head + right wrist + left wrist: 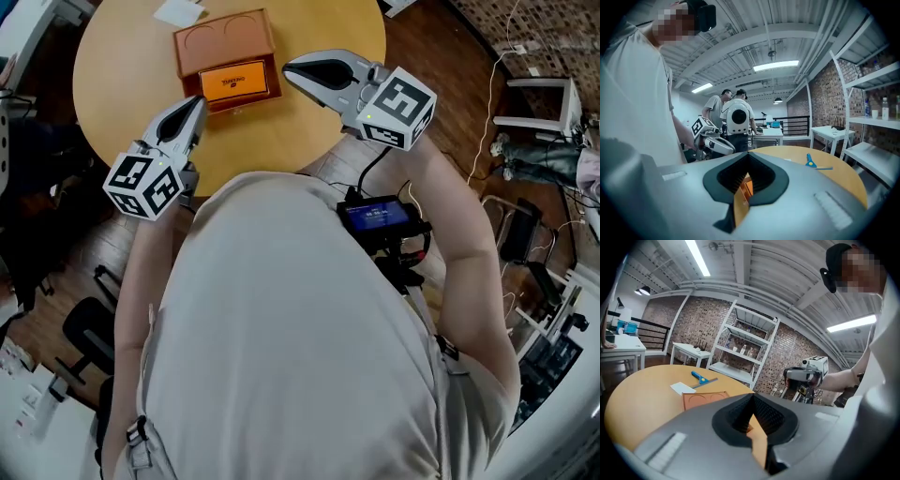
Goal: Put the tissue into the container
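A white tissue (178,11) lies flat at the far edge of the round wooden table (122,66); the left gripper view shows the tissue (683,388) too. Just in front of it stands a brown container (225,56) with its lid folded back and an orange pack (233,82) inside. My left gripper (199,101) hovers near the container's front left corner, jaws together and empty. To the right of the container is my right gripper (287,67), also shut with nothing in it. Each gripper view shows its own jaws meeting at the tip, left gripper (752,397) and right gripper (747,154).
A blue-handled tool (701,377) lies on the table beyond the tissue. White shelving (745,352) and a small white table (689,351) stand behind. Two people (731,112) stand at a bench in the background. Chairs and cables are on the floor around the table.
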